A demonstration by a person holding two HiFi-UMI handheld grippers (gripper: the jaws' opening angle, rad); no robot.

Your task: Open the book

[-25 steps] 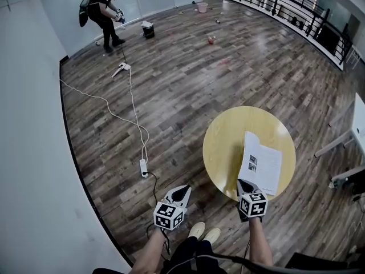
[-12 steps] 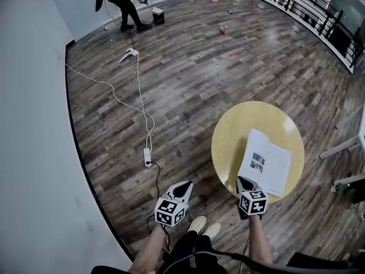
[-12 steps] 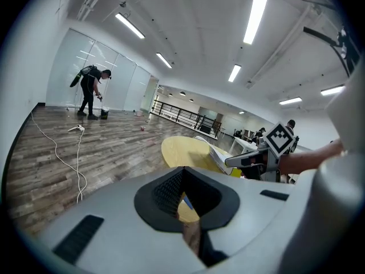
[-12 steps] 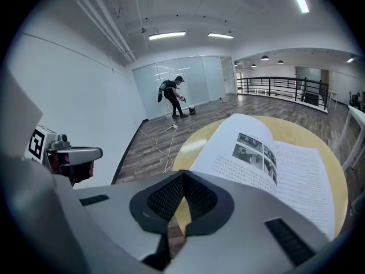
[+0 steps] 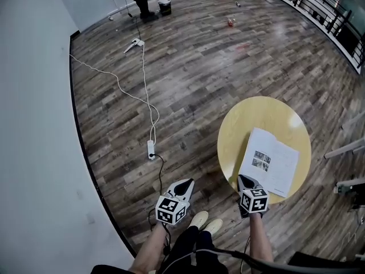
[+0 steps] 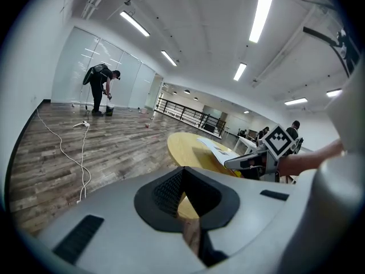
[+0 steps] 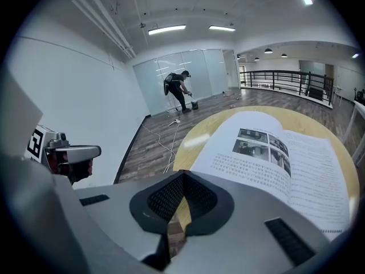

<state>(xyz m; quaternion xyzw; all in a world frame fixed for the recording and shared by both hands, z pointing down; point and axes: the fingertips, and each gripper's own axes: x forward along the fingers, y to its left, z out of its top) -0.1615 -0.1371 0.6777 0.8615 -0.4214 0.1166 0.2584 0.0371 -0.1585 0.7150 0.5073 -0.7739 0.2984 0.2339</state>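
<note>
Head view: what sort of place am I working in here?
Probably a big, mostly bare open hall or office floor: a wide wood-plank floor, a black railing along the far edge, and long strip lights on the ceiling.

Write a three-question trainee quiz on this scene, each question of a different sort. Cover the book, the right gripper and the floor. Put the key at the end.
1. True or false: the book lies closed on the round table.
2. The right gripper has its jaws: A. apart around a page; B. together with nothing between them; C. clamped on the cover.
3. What white item lies on the floor to the left of the table, with a cable running to it?

Key: 1 false, the book lies open. 2 B. 3 a white power strip.
</note>
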